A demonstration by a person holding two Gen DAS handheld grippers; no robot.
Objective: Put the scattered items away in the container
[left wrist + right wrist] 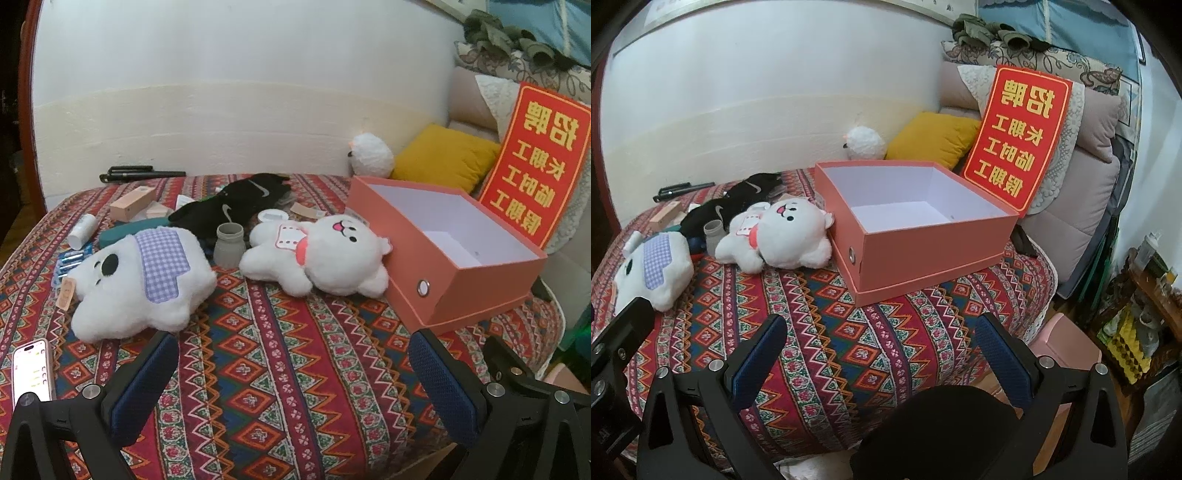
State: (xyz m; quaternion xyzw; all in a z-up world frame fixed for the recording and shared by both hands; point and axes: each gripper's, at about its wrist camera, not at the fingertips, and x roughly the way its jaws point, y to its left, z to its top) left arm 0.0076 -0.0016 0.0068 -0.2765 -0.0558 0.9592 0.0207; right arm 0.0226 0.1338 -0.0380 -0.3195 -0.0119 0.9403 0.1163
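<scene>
The left gripper [293, 363] is hovering with its jaws spread wide and nothing between them, its blue-padded fingers [146, 380] framing a bare stretch of the red patterned woven bedspread [258, 369]. The right gripper [881, 345] is likewise hanging with its jaws wide apart and holding nothing, over the near edge of the bed, where the cloth is dropping away toward a pink bin [1067, 354] on the floor. Just beyond the left gripper's left finger, the white plush with a lilac gingham patch [140, 280] is lying flat, and a smartphone with a lit screen [32, 369] is resting at the bed's left margin. Farther in, the white plush bear with a pink collar [325, 254] is lying with its head touching the near left wall of the open salmon-pink cardboard box [476, 284], whose white inside is showing nothing in it. A grey open-topped jar [229, 244] is standing upright between the two plush toys. Behind them, black socks with white logos [236, 203], a white cylindrical bottle [82, 230], a tan rectangular carton [132, 203] and blue-tipped batteries [72, 260] are lying scattered close together, leaving little free cloth there. Open room is lying mainly in the front middle of the bedspread. A red sign with yellow characters [1019, 136] is leaning just behind the box's far corner, beside a mustard-yellow cushion [932, 138].
</scene>
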